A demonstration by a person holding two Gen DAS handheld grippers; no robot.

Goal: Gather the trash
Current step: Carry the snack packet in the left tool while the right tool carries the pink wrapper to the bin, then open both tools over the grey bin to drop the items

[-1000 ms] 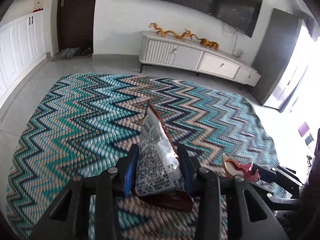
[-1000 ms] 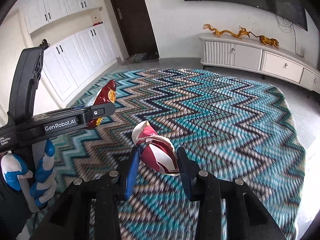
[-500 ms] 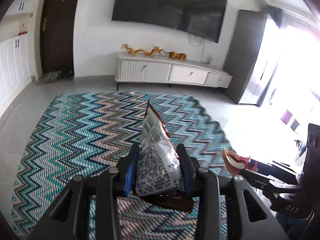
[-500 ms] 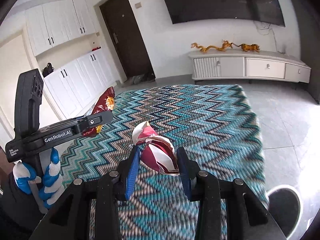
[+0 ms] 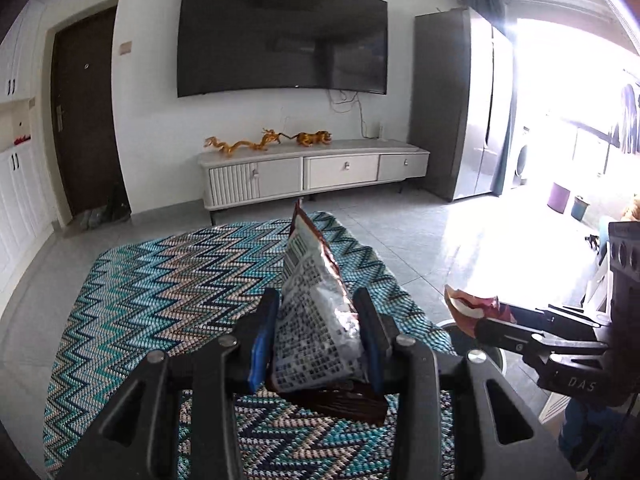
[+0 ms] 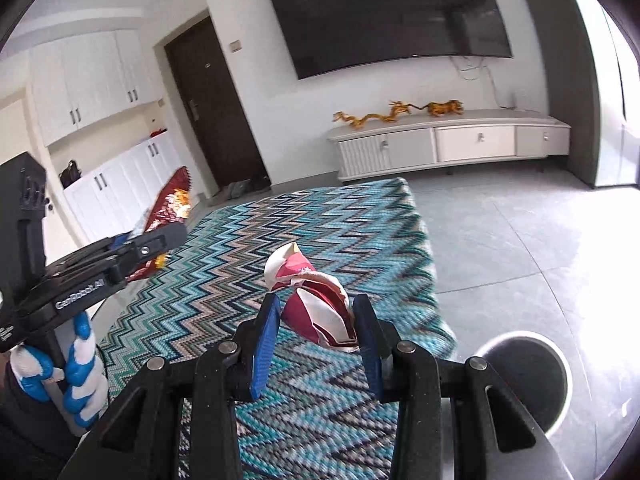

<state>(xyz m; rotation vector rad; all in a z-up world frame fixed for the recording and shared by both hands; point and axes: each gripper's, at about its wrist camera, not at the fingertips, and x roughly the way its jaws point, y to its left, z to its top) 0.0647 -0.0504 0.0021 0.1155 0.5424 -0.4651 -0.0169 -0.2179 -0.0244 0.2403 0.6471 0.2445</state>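
My left gripper (image 5: 316, 304) is shut on a crumpled snack bag (image 5: 316, 312), silver with small print and a brown edge, which stands up between the pads. In the right wrist view the same bag (image 6: 170, 208) shows its red side at the left, clamped in that gripper (image 6: 160, 236). My right gripper (image 6: 314, 308) is shut on a crumpled red and white wrapper (image 6: 320, 304). The left wrist view shows that wrapper (image 5: 470, 308) at the right, over a dark round bin (image 5: 472, 344). In the right wrist view the bin (image 6: 524, 376) stands on the floor at lower right, beside the rug.
A zigzag teal rug (image 5: 168, 304) covers the floor ahead. A white TV cabinet (image 5: 312, 172) with gold dragon figures stands against the far wall under a large TV (image 5: 280, 40). A gloved hand (image 6: 60, 364) holds the left gripper's handle. White cupboards (image 6: 104, 184) and a dark door (image 6: 212, 104) lie left.
Both grippers rose and swung right with their trash still clamped. The views tilted up, so the wall and TV fill more of the frame. The dark bin came into sight at lower right.
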